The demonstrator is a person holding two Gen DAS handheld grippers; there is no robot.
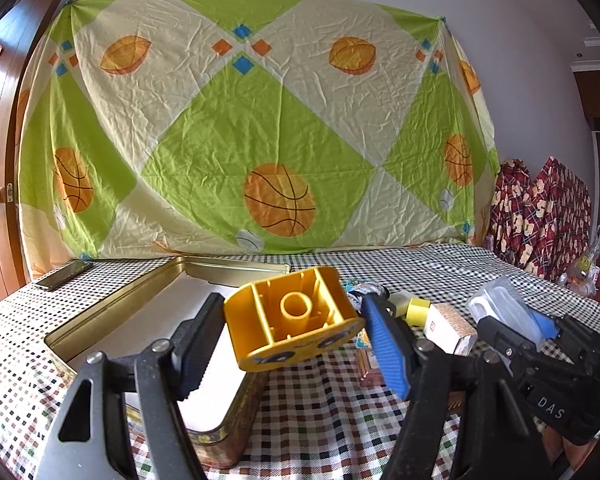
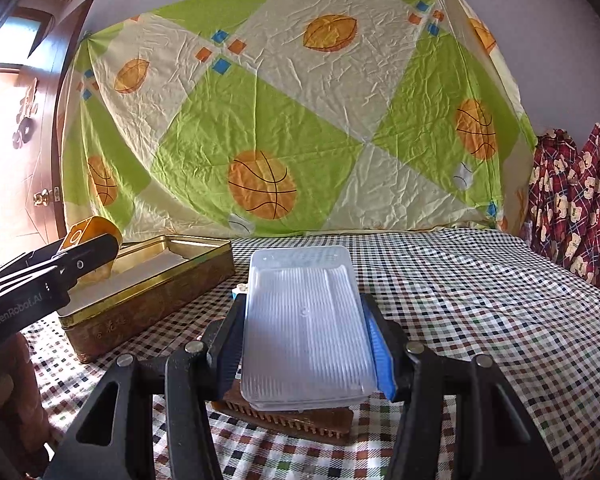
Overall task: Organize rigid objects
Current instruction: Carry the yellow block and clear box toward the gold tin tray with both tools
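Left gripper: black linkage arms, silver pivot screws, ribbed blue pad at three o'clock. Right gripper matches; white lettering, perhaps "GenRobot.AI", at nine o'clock.

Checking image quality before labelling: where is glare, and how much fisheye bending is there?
Right wrist view: the door at left is blown out by glare. Left wrist view: evenly lit; the hung sheet bulges from fisheye bending. Both views: dark corners, sharp centre.

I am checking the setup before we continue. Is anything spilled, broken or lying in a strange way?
Nothing spilled or broken. The yellow toy block, held in the left gripper, is tipped on its side, hollow underside toward the camera, above the open tin. The right gripper holds a clear plastic box.
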